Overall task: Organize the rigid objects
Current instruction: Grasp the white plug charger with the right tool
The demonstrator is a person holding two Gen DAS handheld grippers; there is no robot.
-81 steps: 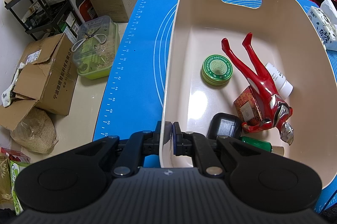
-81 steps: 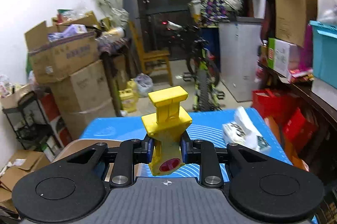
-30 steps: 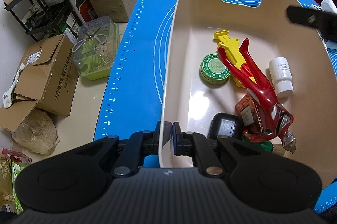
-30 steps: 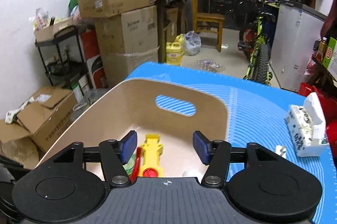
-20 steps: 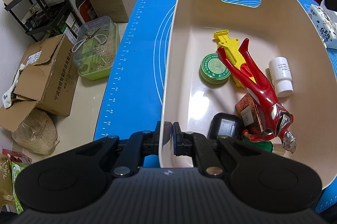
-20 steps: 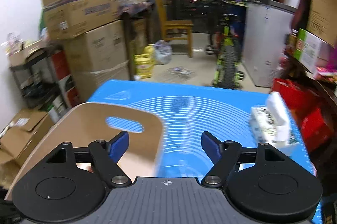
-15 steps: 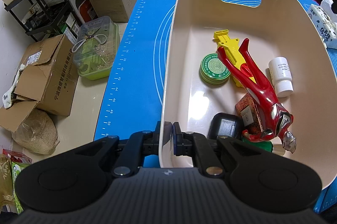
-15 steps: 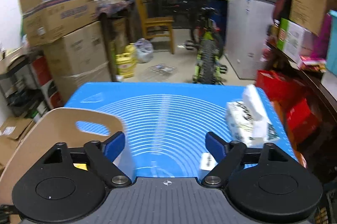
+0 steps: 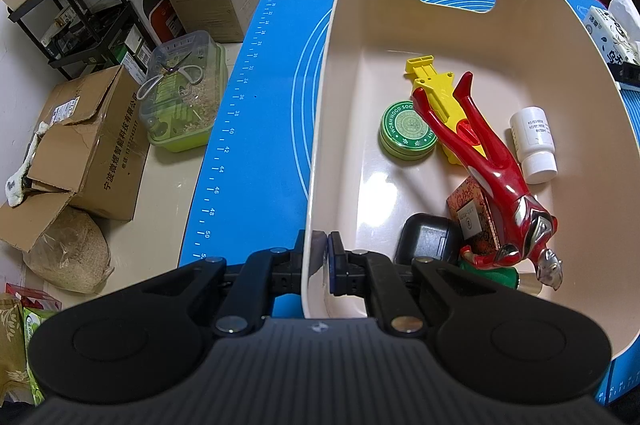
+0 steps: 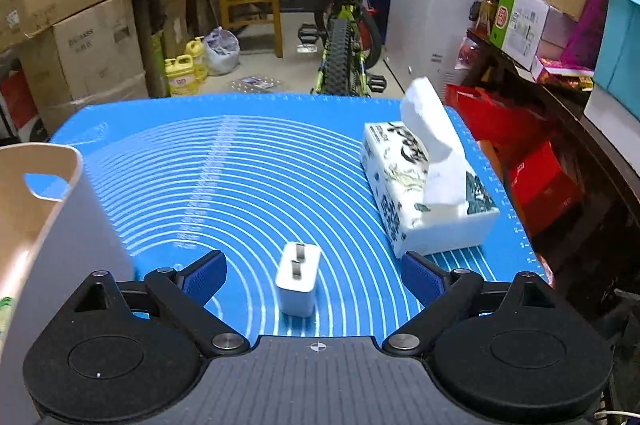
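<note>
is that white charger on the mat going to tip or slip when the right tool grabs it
The charger is a blocky cube lying flat with its prongs facing up, so it probably won't roll or tip. It looks rigid, so the open right tool can likely squeeze it firmly. Its glossy white sides may be a little slippery on the mat.

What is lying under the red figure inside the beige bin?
The red figure lies over a yellow toy and a patterned box. Their covered parts cannot be seen.

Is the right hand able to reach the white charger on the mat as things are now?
Probably yes. The right tongs stand open, the white charger lies on the blue mat between their fingers, and nothing blocks it; the tissue box sits off to the side.
</note>
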